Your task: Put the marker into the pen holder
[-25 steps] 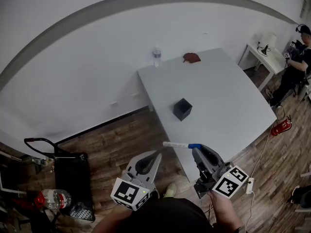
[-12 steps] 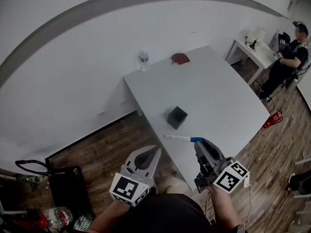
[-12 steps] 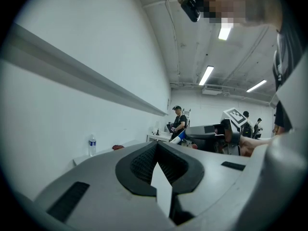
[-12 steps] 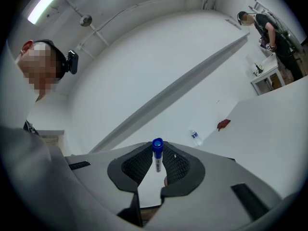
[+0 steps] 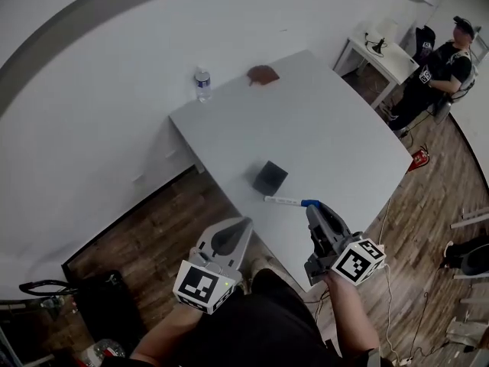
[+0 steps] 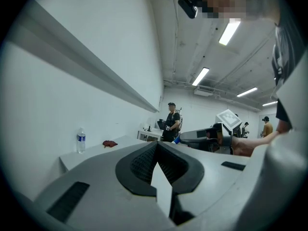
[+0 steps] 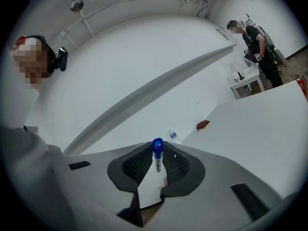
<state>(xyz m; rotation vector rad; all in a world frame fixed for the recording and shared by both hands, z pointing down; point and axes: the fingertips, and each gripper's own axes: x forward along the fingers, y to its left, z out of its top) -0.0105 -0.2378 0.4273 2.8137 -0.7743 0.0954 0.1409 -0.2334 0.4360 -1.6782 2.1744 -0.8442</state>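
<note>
– Jaws first: what does the head view give?
– The left gripper [image 5: 234,234] hangs just off the counter [image 5: 344,128] edge, and its jaws are hard to judge from above. The right gripper [image 5: 316,211] holds the marker [image 5: 284,200] level, with the blue cap at the jaws. The white end is near the black holder [image 5: 270,177], not in it.
– Anything cut off?
– The person's hands are mostly hidden behind the marker cubes.
– And the left gripper view?
– Its jaws are pressed together with nothing between them. A bottle [image 6: 81,140] stands at the counter's far end, its label too small to read.
– The right gripper view?
– The jaws clamp the marker, seen end-on. Only the cap and a short stretch of barrel show. The dark print on the barrel is unreadable.
</note>
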